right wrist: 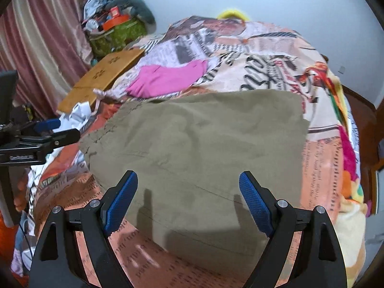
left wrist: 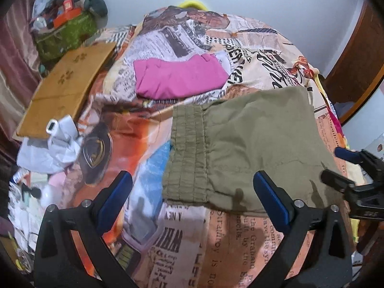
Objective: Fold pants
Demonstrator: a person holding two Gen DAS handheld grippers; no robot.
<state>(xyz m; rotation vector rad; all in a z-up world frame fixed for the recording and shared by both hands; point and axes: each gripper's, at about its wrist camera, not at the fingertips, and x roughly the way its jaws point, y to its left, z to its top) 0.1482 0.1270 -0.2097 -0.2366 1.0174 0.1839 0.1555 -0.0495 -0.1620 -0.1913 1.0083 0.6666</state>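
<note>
Left tongs (left wrist: 192, 196) released, over waistband (left wrist: 189, 153) | right tongs (right wrist: 188, 200) released, over pants (right wrist: 204, 139) | laid flat on bedspread (left wrist: 168, 240), ready for folding

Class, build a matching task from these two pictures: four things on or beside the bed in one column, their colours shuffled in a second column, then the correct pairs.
Things:
1. pants
2. folded garment
3. flat cardboard
4. pads of the left claw

Colours:
A. blue
B. pink
C. olive green
D. brown

Pairs: 1-C, 2-B, 3-D, 4-A
</note>
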